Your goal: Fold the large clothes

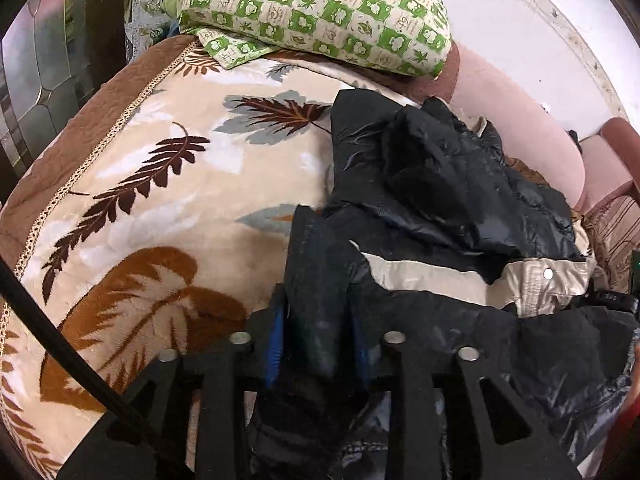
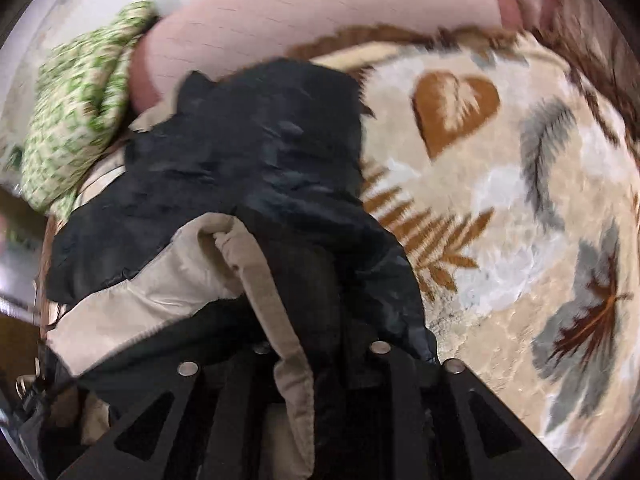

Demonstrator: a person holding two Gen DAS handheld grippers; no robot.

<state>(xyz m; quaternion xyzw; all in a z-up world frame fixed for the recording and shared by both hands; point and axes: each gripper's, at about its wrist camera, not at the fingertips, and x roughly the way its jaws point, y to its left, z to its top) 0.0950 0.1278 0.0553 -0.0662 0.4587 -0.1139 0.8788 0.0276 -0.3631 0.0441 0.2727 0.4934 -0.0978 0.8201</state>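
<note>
So far the jacket (image 1: 448, 184) lies bunched on the bed (image 1: 168, 184), unfolded; left claw (image 1: 318, 332) and right claw (image 2: 320, 344) each grip its fabric.

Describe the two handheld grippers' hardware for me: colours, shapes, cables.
The left gripper is a matte black frame with triangular cut-outs, round silver studs and blue-edged fingers; a black cable crosses its lower left corner. The right gripper has the same black cut-out frame and silver studs; its fingers are buried in fabric, and no cable shows.

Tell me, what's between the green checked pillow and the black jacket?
In the left wrist view, only leaf-patterned blanket lies between the green checked pillow and the black jacket.
</note>
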